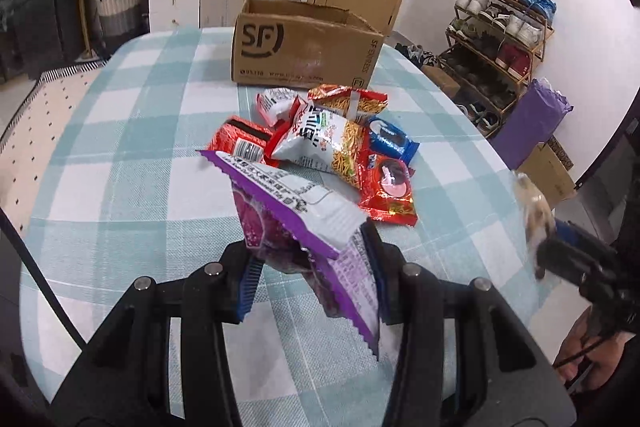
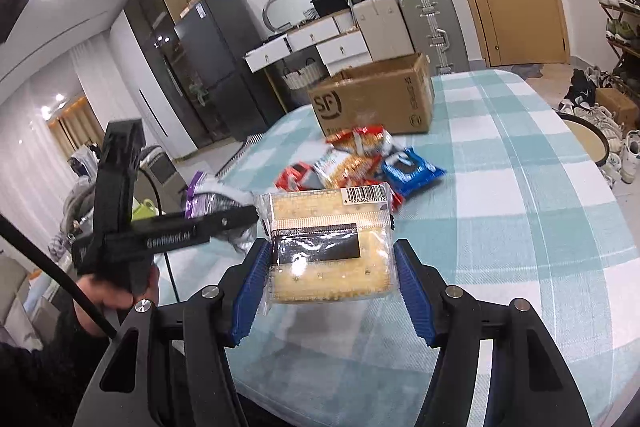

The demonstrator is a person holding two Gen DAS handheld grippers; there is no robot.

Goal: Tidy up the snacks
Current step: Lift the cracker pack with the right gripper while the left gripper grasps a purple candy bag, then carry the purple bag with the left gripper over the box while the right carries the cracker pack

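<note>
Both grippers lifted, each clamped on a snack

The left gripper (image 1: 312, 267) pinches a purple packet (image 1: 296, 223), the right gripper (image 2: 332, 267) a cracker pack (image 2: 328, 247); both hang above the counter (image 1: 140, 155), likely bound for the open cardboard box (image 1: 304, 47) behind the remaining snack pile (image 1: 336, 143).

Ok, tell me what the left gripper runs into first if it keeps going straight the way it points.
Holding the purple packet, the left gripper points down at the snack pile on the checked tablecloth. The packet would probably reach that pile first, before the cardboard box; depth is hard to judge.
</note>
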